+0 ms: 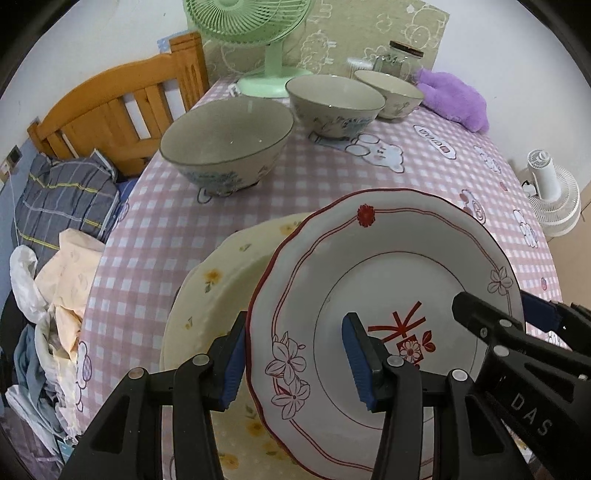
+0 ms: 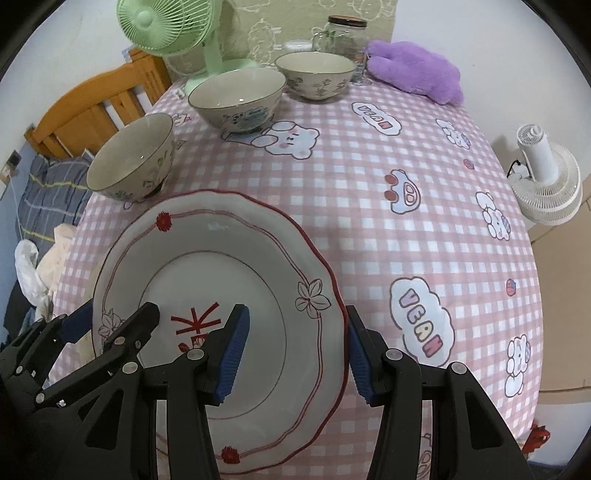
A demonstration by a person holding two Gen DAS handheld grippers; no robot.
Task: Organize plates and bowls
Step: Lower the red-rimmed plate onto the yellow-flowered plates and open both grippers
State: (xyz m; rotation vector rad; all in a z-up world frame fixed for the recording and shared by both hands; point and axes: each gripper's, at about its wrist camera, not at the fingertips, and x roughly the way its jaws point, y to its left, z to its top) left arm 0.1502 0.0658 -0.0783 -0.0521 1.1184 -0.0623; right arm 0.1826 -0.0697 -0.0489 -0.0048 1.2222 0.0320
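Observation:
A white plate with a red rim and flower pattern (image 1: 406,280) (image 2: 221,266) is held tilted above a cream plate with yellow flowers (image 1: 221,291) on the table. My left gripper (image 1: 295,358) straddles the white plate's left rim, one finger under it and one on its face. My right gripper (image 2: 295,354) straddles its right rim the same way and also shows in the left wrist view (image 1: 524,321). Both have wide gaps between their blue pads. Three grey bowls (image 1: 225,144) (image 1: 334,105) (image 1: 389,92) stand in a row behind.
The table has a pink checked cloth (image 2: 369,206). A green fan (image 1: 258,40), a glass jar (image 2: 345,35) and a purple plush (image 2: 417,68) stand at the far edge. A wooden bed frame (image 1: 110,110) and clothes lie left; a white fan (image 2: 546,177) stands right.

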